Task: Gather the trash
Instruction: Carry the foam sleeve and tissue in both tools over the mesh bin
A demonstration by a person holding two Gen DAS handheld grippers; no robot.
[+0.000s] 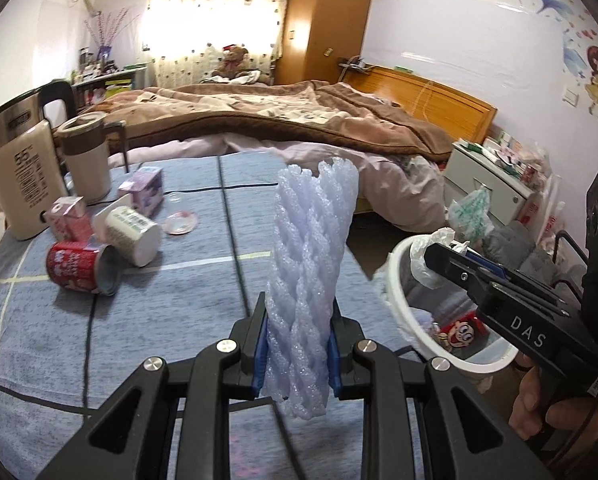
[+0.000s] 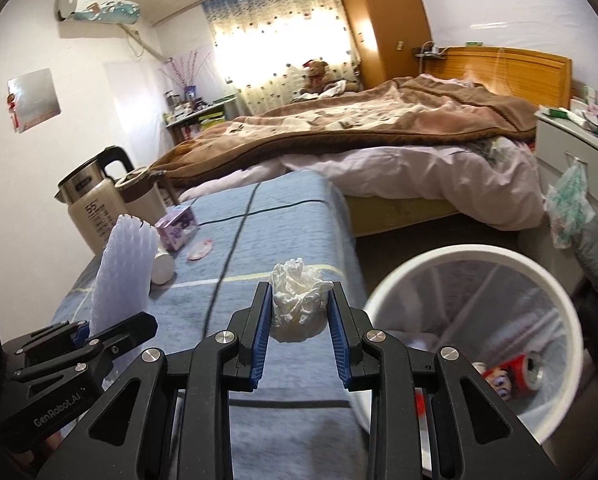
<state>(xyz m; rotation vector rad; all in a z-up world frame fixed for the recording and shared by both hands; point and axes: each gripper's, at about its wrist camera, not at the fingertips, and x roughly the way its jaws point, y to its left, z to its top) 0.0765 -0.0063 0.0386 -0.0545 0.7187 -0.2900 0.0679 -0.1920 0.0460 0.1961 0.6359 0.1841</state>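
Note:
My left gripper (image 1: pixel 298 344) is shut on a pale lilac foam fruit net (image 1: pixel 309 276), held upright above the blue tablecloth (image 1: pixel 171 320); the net also shows in the right wrist view (image 2: pixel 123 276). My right gripper (image 2: pixel 299 320) is shut on a crumpled white tissue (image 2: pixel 297 306), and it shows in the left wrist view (image 1: pixel 439 254) above the white trash bin (image 1: pixel 403 312). The bin (image 2: pixel 383 292) stands to the right of the table and holds a red can (image 2: pixel 515 372). On the table's left lie a red can (image 1: pixel 81 266), a white cup (image 1: pixel 133 234) and small cartons (image 1: pixel 69 218).
A kettle (image 1: pixel 17 184) and a beige mug (image 1: pixel 87 160) stand at the table's far left. A round lid (image 1: pixel 182 222) lies past the cup. A bed with a brown blanket (image 1: pixel 279 116) is behind, and a white cabinet (image 1: pixel 487 180) at the right.

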